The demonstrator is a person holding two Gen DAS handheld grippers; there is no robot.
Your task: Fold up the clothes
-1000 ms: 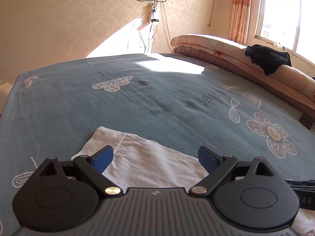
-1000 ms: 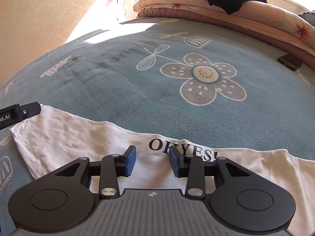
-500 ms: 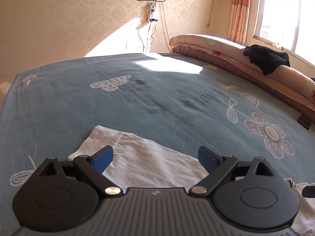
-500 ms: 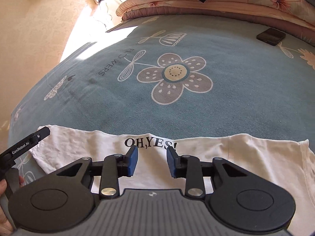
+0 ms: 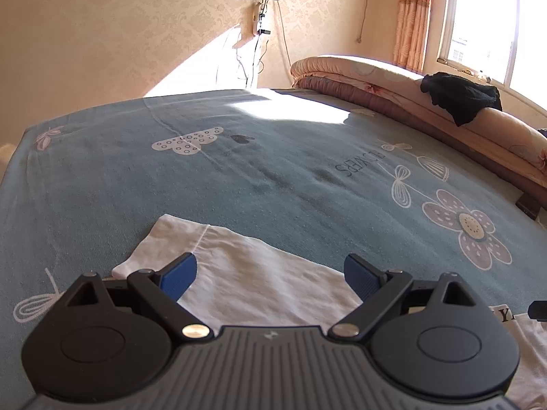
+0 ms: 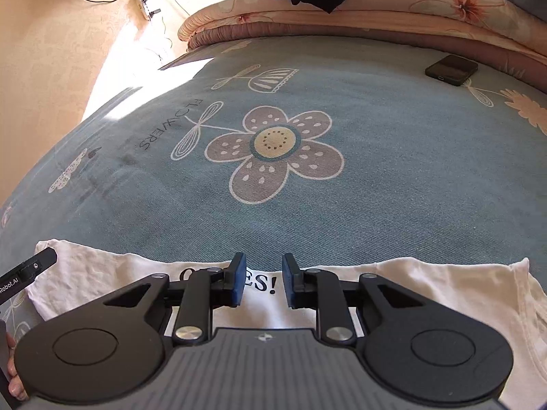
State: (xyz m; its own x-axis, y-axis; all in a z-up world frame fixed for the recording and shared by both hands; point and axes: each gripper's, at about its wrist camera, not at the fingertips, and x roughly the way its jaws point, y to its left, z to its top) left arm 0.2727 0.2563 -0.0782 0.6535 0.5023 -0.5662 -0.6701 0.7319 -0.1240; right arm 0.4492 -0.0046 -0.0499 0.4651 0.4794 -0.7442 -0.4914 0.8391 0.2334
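Shirt (image 6: 427, 287), white w/ black "OH,YES!" print, lies flat along near edge of bed (image 6: 342, 212) w/ blue flowered sheet. Right hand-held gripper (image 6: 262, 278) over the print, jaws narrow & closing, nothing pinched. Left hand-held gripper (image 5: 270, 275) wide, above sleeve end, empty. Phone (image 6: 451, 70) & black garment (image 5: 461, 97) on rolled quilts (image 5: 376, 78) far side.

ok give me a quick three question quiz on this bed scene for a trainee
1. True or false: the white t-shirt lies on the blue flowered bedsheet.
2. What lies draped on the rolled quilt? A) black garment B) towel C) pillow
3. Which gripper has the wider gap, the left gripper or the right gripper?

Key: 1 true. 2 A, the black garment. 3 left; the right is closing over the shirt's print, not pinching it.
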